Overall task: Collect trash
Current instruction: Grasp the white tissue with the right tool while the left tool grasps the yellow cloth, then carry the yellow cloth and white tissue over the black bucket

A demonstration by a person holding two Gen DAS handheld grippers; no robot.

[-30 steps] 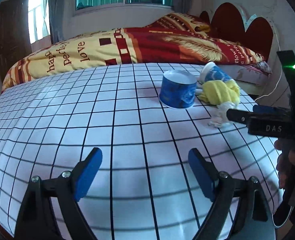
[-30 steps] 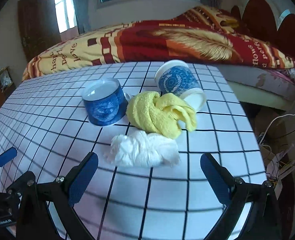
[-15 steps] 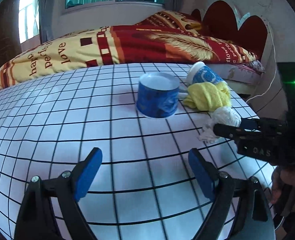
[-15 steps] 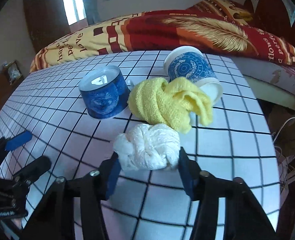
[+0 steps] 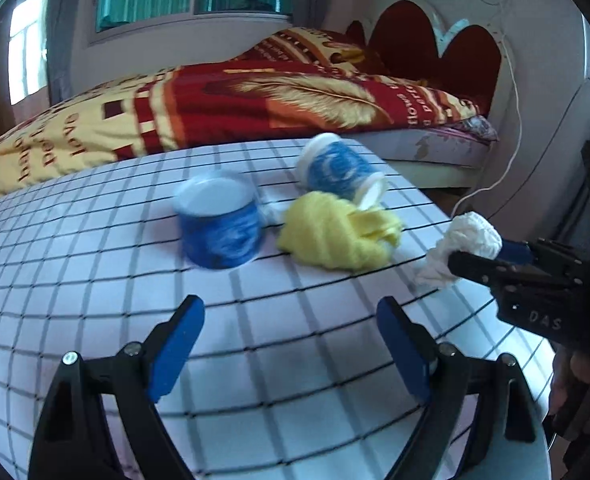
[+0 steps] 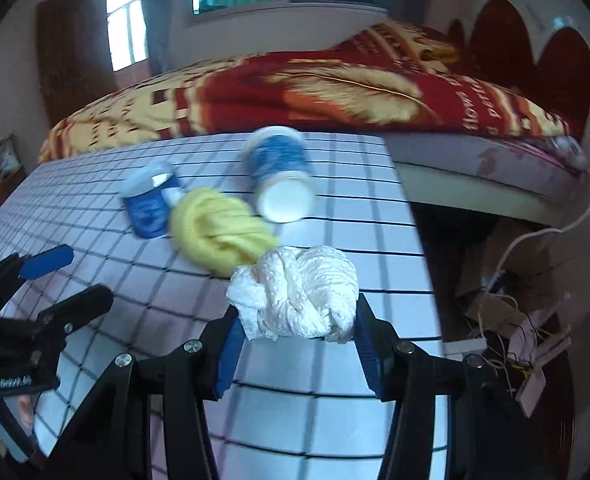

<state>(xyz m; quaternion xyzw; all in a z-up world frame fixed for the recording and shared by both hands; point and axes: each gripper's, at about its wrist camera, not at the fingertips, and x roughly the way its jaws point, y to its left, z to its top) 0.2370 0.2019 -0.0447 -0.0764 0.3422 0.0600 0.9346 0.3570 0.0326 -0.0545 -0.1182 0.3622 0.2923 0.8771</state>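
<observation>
A crumpled white tissue wad sits squeezed between the blue pads of my right gripper, lifted just off the checked tablecloth. The same wad shows at the right of the left wrist view, with the right gripper clamped on it. My left gripper is open over the cloth with nothing between its fingers. Beyond it stand an upright blue paper cup, a yellow cloth and a tipped blue cup.
The table ends at the right edge, with cables and clutter on the floor below. A bed with a red and yellow blanket lies behind the table. A hand holds the right gripper's handle.
My right gripper closed on the white tissue wad and lifted it toward the table's right edge. My left gripper slid rightward over the cloth, nearer the cups, and stayed open.
</observation>
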